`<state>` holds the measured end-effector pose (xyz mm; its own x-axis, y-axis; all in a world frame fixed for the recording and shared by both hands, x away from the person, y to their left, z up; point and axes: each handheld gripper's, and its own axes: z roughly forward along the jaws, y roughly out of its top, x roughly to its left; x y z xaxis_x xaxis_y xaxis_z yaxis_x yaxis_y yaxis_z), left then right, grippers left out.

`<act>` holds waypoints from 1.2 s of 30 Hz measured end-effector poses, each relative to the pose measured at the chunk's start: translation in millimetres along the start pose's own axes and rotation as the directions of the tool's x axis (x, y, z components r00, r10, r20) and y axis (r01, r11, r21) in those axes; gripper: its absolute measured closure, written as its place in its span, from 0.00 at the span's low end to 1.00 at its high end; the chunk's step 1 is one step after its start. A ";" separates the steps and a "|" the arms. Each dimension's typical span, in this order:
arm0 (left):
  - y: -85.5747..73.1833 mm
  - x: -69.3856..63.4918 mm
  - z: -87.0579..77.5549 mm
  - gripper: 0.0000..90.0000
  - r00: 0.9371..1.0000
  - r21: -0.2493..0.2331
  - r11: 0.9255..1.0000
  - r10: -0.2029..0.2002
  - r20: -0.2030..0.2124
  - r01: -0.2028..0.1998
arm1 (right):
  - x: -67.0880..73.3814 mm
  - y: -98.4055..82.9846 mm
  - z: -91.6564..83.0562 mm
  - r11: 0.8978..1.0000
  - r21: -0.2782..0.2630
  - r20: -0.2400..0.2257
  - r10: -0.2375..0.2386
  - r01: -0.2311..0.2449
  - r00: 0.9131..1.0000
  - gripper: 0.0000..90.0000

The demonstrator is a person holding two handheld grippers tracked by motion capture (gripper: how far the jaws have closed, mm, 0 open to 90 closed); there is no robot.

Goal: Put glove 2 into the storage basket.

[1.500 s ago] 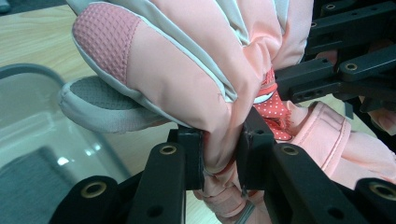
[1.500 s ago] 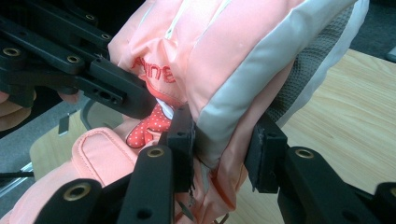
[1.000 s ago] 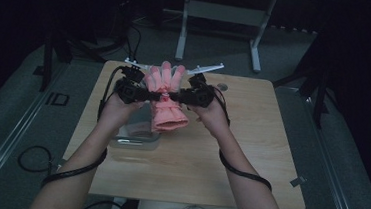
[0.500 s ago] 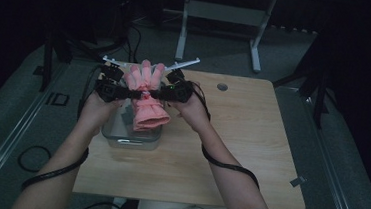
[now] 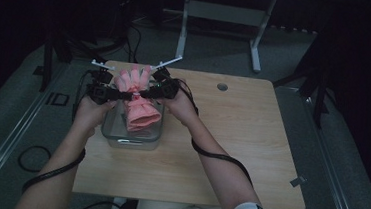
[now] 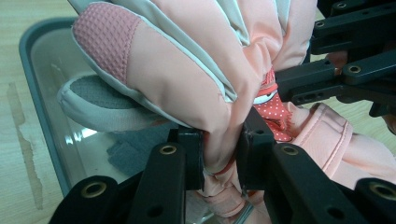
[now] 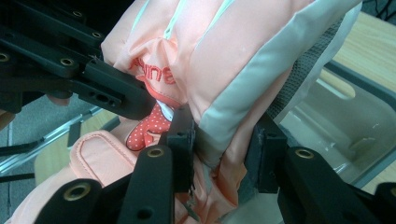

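Red stitched letters on the pink glove (image 7: 224,60) read partly as "nne", the start hidden by a black gripper arm; "ID" stood on the floor (image 5: 56,98).

A wooden table (image 5: 230,153) stands on grey floor (image 5: 349,167), a white-legged stand (image 5: 220,22) behind it.

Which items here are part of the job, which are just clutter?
In the job:
- pink glove, gripped from both sides
- clear container beneath it
- left tongs, shut on the glove
- right tongs, shut on the glove

Just lying about:
- wooden table
- white stand on the floor behind
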<state>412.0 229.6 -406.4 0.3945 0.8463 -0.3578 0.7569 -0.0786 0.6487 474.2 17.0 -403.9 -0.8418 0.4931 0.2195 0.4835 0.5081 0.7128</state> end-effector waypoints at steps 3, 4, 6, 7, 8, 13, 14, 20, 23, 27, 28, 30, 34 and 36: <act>-3.5 5.9 8.5 0.83 1.000 0.013 1.000 -0.013 0.001 0.013 | -4.9 -2.3 8.2 1.000 0.020 -0.002 0.002 -0.002 1.000 0.74; -4.6 7.6 10.9 0.83 1.000 0.019 1.000 -0.015 0.002 0.015 | -6.6 -3.9 11.5 1.000 0.024 -0.004 0.003 -0.003 1.000 0.74; -6.2 10.4 15.4 0.83 1.000 0.027 0.999 -0.020 0.001 0.020 | -9.4 -6.6 16.6 0.999 0.037 -0.006 0.005 -0.005 1.000 0.74; -6.2 10.4 15.4 0.83 1.000 0.027 0.999 -0.020 0.001 0.020 | -9.4 -6.6 16.6 0.999 0.037 -0.006 0.005 -0.005 1.000 0.74; -7.3 13.8 20.6 0.83 1.000 0.037 0.999 -0.029 0.004 0.029 | -10.2 -7.5 18.5 0.999 0.041 -0.007 0.013 -0.012 1.000 0.74; -12.8 22.7 34.0 0.82 0.999 0.078 0.996 -0.048 0.018 0.047 | -17.4 -15.5 33.4 0.996 0.084 -0.001 0.035 -0.035 0.999 0.74; -14.2 24.1 36.6 0.82 0.998 0.087 0.995 -0.054 0.021 0.052 | -18.4 -17.5 35.7 0.995 0.090 -0.001 0.038 -0.037 0.999 0.74; -22.8 29.2 48.6 0.82 0.997 0.111 0.991 -0.076 0.026 0.073 | -22.4 -28.6 46.5 0.991 0.123 -0.002 0.058 -0.057 0.998 0.74; -26.1 30.8 53.7 0.82 0.995 0.121 0.989 -0.093 0.019 0.090 | -23.3 -32.7 50.7 0.989 0.133 0.004 0.063 -0.063 0.998 0.74; -29.2 32.9 58.4 0.82 0.994 0.131 0.986 -0.104 0.014 0.101 | -25.0 -37.7 55.8 0.987 0.136 0.003 0.086 -0.086 0.996 0.73; -29.8 33.4 59.1 0.82 0.994 0.133 0.986 -0.107 0.014 0.104 | -25.1 -39.1 57.2 0.987 0.137 0.008 0.088 -0.089 0.996 0.73; -29.7 34.3 59.9 0.82 0.994 0.138 0.984 -0.112 0.010 0.109 | -25.6 -39.9 58.5 0.986 0.140 0.006 0.091 -0.091 0.996 0.73; -26.6 33.5 64.2 0.81 0.995 0.151 0.983 -0.103 -0.017 0.104 | -29.0 -39.0 62.0 0.984 0.151 0.013 0.099 -0.100 0.995 0.73; -25.7 34.1 67.4 0.80 0.995 0.155 0.982 -0.102 -0.023 0.104 | -31.8 -38.7 63.6 0.981 0.160 0.013 0.112 -0.113 0.994 0.72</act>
<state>441.1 225.0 -480.5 0.3036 0.8617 -0.4066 0.8656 -0.0711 0.4957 497.5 26.6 -480.7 -0.7792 0.5558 0.2897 0.6075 0.5558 0.5675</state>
